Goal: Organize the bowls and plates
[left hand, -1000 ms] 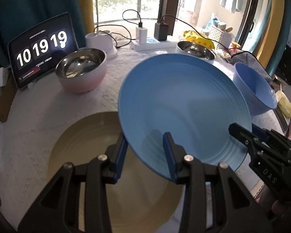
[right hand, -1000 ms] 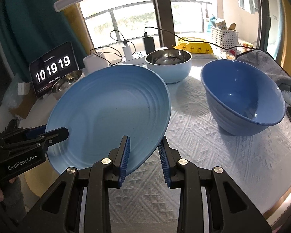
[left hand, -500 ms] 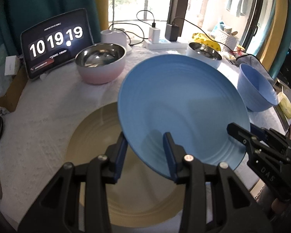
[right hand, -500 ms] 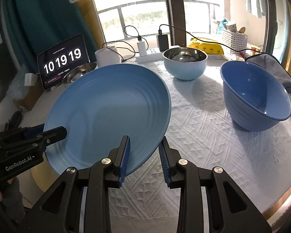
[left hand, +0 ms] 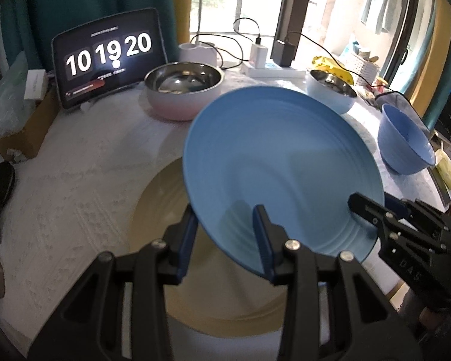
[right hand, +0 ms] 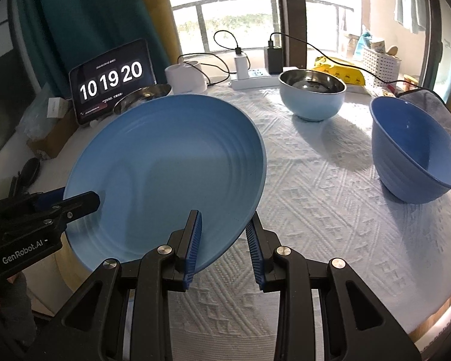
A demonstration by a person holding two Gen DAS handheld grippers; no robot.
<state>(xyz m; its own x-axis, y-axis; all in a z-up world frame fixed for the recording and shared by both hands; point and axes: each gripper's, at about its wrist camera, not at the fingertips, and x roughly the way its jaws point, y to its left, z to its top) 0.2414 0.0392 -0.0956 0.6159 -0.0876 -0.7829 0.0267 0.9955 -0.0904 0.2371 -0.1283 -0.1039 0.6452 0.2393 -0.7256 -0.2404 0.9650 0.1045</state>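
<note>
Daylight comes through a tall window (right hand: 240, 15) with a railing and greenery outside. A dark teal curtain (right hand: 84, 21) hangs to its left, a yellow one (right hand: 156, 24) beside it. A round table (right hand: 330, 210) wears a white textured cloth. A tablet clock (right hand: 112, 85) and a power strip (right hand: 252, 79) stand near the window. A towel (left hand: 380, 7) hangs at the right.

Bright window backlight, fisheye-warped edges

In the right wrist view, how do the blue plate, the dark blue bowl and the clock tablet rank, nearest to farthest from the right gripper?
1. Blue plate, between the right gripper's fingers.
2. Dark blue bowl, right side.
3. Clock tablet, far left, at the back.
</note>
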